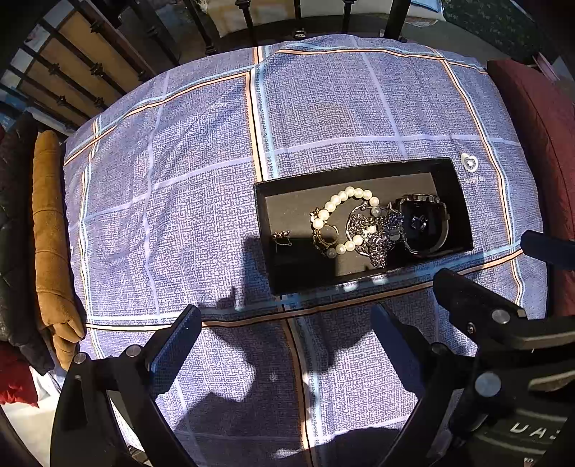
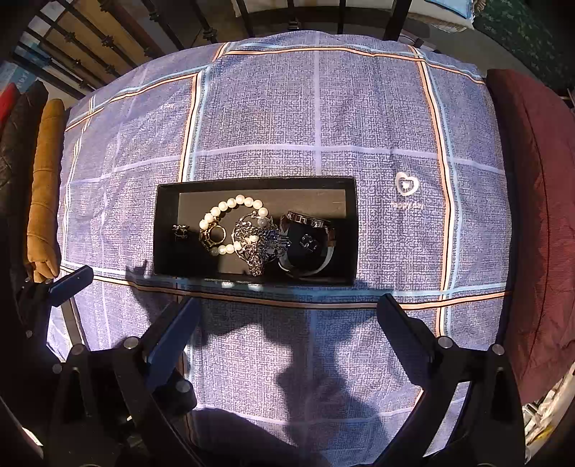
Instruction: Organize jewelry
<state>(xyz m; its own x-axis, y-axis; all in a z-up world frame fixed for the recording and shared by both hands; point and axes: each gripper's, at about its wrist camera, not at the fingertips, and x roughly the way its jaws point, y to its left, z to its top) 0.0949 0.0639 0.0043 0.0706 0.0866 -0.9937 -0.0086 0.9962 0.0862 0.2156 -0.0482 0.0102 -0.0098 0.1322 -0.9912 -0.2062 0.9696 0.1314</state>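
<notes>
An open black box [image 1: 266, 230] [image 2: 251, 181] lies on a blue checked cloth [image 1: 179, 179] [image 2: 287, 107]. Inside it are a pearl bracelet [image 1: 337, 201] [image 2: 230, 203], a gold ring [image 1: 325, 237] [image 2: 214, 235], a small dark earring [image 1: 282, 237] [image 2: 180, 231], a tangled dark chain [image 1: 377, 235] [image 2: 258, 249] and a black bangle [image 1: 424, 226] [image 2: 309, 244]. My left gripper [image 1: 287, 337] hovers open and empty, near and to the left of the box. My right gripper [image 2: 289, 323] is open and empty just in front of the box; in the left wrist view it shows at the right [image 1: 503, 269].
A brown cushion [image 1: 50, 233] [image 2: 45, 186] runs along the cloth's left edge and a maroon cushion [image 1: 539, 143] [image 2: 532, 179] along the right. A black iron railing [image 1: 248, 21] stands behind. A white heart logo [image 2: 406, 185] marks the cloth right of the box.
</notes>
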